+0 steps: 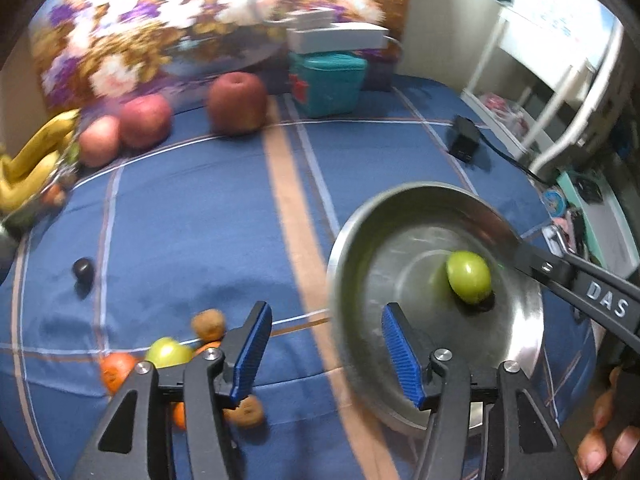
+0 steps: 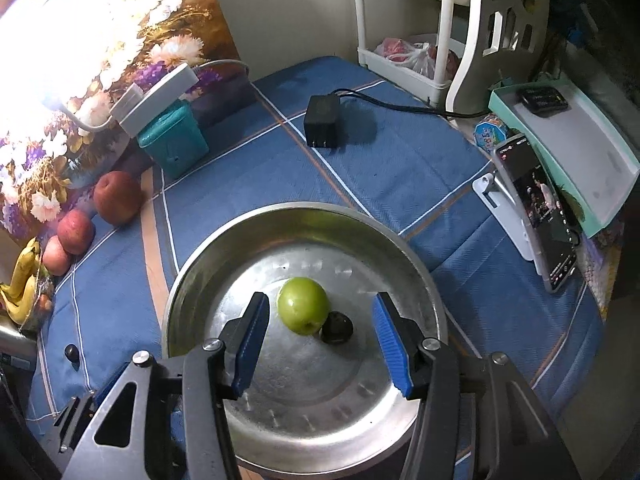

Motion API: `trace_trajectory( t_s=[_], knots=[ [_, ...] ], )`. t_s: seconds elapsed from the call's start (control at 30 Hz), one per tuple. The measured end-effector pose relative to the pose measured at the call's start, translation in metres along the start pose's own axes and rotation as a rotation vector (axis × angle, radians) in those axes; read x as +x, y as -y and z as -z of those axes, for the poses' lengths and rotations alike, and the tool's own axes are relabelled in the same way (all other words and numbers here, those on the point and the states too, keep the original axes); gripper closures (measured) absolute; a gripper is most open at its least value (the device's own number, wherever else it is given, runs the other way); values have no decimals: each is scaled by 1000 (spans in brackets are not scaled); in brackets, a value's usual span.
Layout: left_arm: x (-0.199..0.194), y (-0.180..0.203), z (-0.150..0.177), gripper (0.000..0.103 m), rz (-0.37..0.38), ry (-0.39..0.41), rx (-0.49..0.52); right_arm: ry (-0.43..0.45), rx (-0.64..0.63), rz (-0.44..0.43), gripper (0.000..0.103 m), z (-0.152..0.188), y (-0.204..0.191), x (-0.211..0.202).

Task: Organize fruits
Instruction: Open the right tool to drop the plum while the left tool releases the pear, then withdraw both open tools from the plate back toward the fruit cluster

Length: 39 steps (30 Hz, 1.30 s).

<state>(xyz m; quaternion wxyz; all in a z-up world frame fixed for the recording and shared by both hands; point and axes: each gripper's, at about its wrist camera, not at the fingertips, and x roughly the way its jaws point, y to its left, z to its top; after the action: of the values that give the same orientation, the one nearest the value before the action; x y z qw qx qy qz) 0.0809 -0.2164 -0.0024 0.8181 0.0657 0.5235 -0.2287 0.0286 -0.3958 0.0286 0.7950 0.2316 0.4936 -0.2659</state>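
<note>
A blue checked bedspread (image 1: 192,208) covers the surface I work on, with a flowered panel (image 1: 132,36) at the back and a white rack (image 2: 436,24) off to the side.

My right claw (image 2: 320,344) hangs over the steel pan (image 2: 280,408), jaws apart with nothing between the pads. Just beyond its tips lies a green fruit (image 2: 303,311) and, touching it, a small dark fruit (image 2: 337,327), both resting on the pan floor. I judge that drop as done: the two are in and I am free of them.

My left claw (image 1: 324,350) is also parted and empty, poised over the bedspread at the pan's (image 1: 400,216) near rim. Down by its left finger sits a loose cluster: another green fruit (image 1: 168,352), an orange one (image 1: 117,370) and two brown ones (image 1: 208,324). Farther out a dark fruit (image 1: 83,270) lies alone, and well beyond, along the panel, stand three red apples (image 1: 238,104) with bananas (image 1: 36,160) at the far left.

So the sorting is barely begun. The next move, I think, is the left claw's: swing to the cluster, straddle one small fruit cleanly without nudging its neighbours, and close gently, since these round ones will roll. The apples look too broad for the present gap.
</note>
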Motion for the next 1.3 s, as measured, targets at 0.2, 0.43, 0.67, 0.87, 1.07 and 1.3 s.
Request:
trace_trajectory(
  t_s=[0.2,0.43,0.67,0.87,1.07,1.3],
  knots=[
    [-9,-42,8,38,-46,-7,-119,-2,-12,-2,48,7,-2,-6],
    [-22,-87,21,30,-125,-12,-220,-20,-32,-24,48,22,-12,-8],
    [-35,-112,38,27,-168,12,-258,-20,-95,-30,48,41,-31,-16],
    [-50,-126,53,25,-178,32,-292,-5,-147,-59,48,54,-46,-30],
    [-57,-130,60,20,-186,43,-299,10,-165,-51,48,56,-51,-36],
    [-57,-127,56,7,-177,54,-280,6,-165,-47,48,55,-51,-34]
  ],
)
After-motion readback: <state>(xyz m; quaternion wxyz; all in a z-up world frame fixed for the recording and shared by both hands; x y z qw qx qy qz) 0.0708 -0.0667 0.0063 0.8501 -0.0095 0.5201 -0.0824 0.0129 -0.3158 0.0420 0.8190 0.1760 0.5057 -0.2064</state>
